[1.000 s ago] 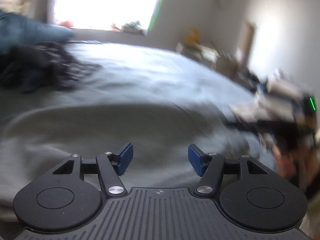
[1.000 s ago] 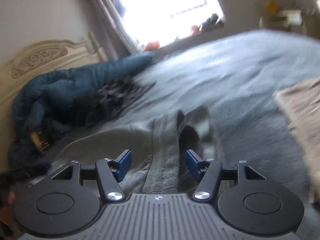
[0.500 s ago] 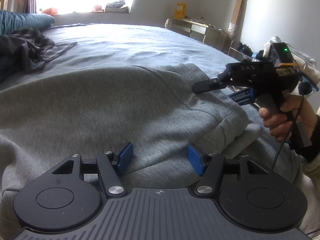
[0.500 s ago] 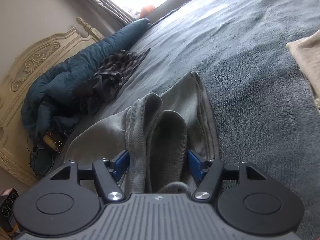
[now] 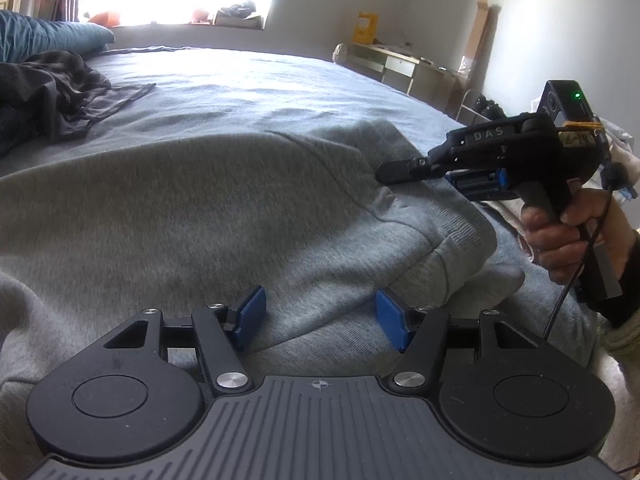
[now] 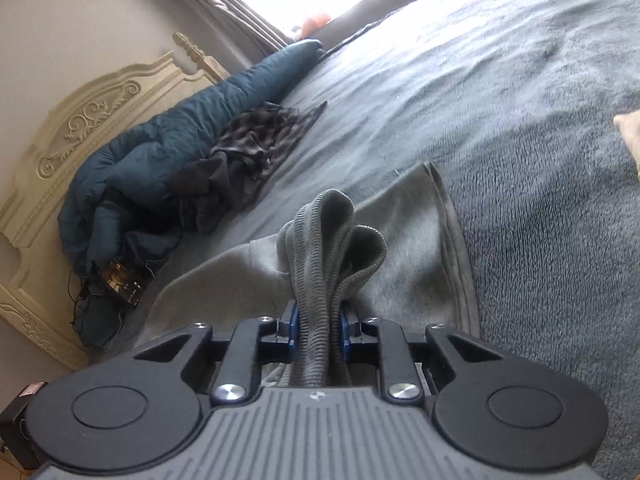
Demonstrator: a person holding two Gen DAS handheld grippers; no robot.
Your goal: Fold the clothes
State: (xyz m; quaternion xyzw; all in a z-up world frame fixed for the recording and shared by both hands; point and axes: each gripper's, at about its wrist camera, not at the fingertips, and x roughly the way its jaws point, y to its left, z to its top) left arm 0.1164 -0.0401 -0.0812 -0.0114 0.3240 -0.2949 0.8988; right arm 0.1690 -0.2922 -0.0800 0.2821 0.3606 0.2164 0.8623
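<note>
Grey sweatshirt gets pinched on the bed

The right gripper (image 6: pixel 316 326) is closing its jaws on the ribbed hem of the grey sweatshirt (image 5: pixel 208 216), which lies on the grey blanket (image 6: pixel 540 128). The left gripper (image 5: pixel 318 318) hangs open over it.

bare blanket (image 6: pixel 540 128) right, dark clothes (image 6: pixel 256 148) left

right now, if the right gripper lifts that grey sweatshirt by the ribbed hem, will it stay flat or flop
Probably flop: the grey sweatshirt already drapes in soft folds over the bed. The ribbed hem bunches into loops where the right gripper is closing on it, so it looks limp. The thick knit should give the pads decent grip, so slipping seems unlikely.
</note>
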